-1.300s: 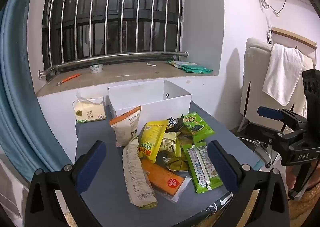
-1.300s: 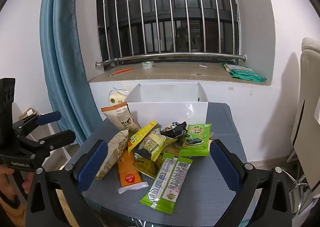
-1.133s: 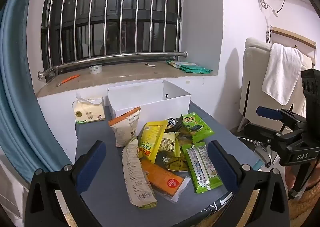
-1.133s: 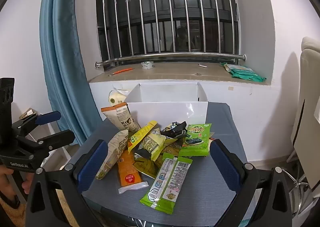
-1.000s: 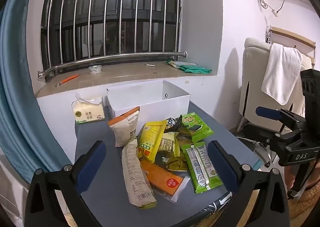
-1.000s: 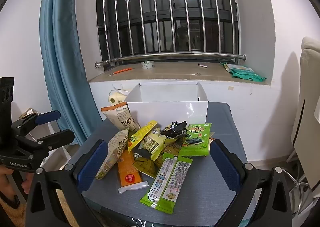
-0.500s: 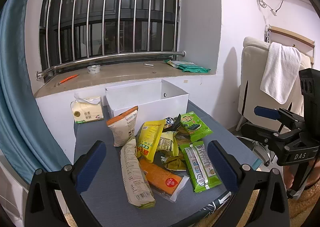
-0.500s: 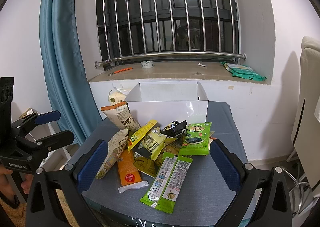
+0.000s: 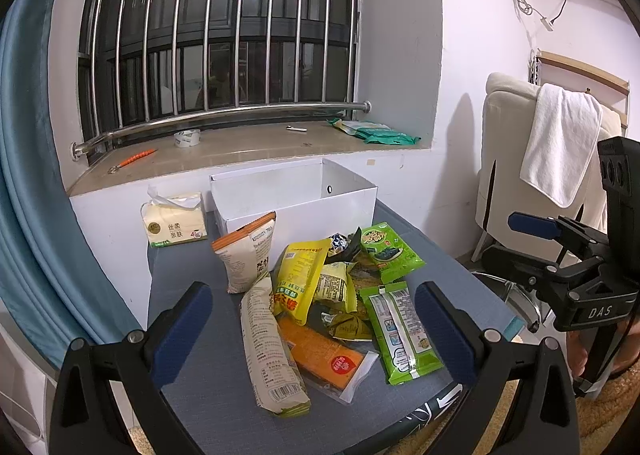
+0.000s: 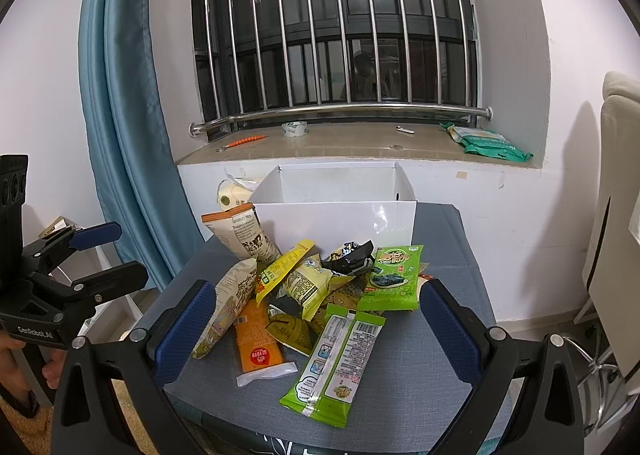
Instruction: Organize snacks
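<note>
Several snack packets lie in a heap on a small grey table [image 9: 188, 287]: a long beige packet [image 9: 270, 347], an orange packet [image 9: 324, 351], a yellow packet [image 9: 300, 275], and green packets [image 9: 400, 329] [image 10: 340, 351]. An empty white box [image 9: 292, 199] [image 10: 336, 211] stands behind the heap. My left gripper [image 9: 314, 331] is open and empty, held above the table's near edge; it shows at the left in the right wrist view [image 10: 100, 255]. My right gripper [image 10: 314, 331] is open and empty, also short of the heap.
A tissue pack [image 9: 174, 225] sits left of the box. A window sill [image 9: 240, 151] with tape and a green pouch runs behind. A blue curtain [image 10: 124, 95] hangs left. A chair with a white towel [image 9: 560, 139] stands right.
Both views have shifted only slightly; the packets and box have not moved. Both grippers stay open.
</note>
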A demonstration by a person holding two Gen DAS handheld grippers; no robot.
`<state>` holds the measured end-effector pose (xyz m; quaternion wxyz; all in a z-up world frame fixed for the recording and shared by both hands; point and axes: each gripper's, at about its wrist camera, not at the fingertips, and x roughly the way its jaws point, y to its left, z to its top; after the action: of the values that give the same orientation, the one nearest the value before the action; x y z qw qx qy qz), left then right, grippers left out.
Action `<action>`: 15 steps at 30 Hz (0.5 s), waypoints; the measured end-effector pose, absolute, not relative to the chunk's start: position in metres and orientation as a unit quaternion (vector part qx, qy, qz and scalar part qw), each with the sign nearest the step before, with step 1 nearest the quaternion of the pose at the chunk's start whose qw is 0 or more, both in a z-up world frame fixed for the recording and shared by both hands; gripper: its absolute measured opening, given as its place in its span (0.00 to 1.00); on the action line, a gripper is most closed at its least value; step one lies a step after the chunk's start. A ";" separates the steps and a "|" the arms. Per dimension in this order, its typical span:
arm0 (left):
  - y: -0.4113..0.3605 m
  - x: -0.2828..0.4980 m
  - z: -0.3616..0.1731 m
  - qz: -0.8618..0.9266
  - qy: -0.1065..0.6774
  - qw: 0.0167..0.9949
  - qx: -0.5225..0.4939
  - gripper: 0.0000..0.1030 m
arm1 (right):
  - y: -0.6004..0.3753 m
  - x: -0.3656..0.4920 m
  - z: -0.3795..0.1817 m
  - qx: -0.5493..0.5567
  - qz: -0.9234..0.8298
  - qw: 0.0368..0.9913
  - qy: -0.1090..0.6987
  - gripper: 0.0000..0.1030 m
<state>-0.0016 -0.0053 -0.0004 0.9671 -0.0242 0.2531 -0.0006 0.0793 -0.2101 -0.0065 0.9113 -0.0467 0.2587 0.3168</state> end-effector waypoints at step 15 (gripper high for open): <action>-0.003 -0.001 0.000 0.000 0.256 0.966 -0.026 1.00 | -0.210 0.079 -0.009 -0.047 0.316 0.911 0.259 1.00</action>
<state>-0.0007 -0.0033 -0.0002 0.9664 -0.0264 0.2558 -0.0003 0.0788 -0.2105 -0.0087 0.9115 -0.0469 0.2592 0.3159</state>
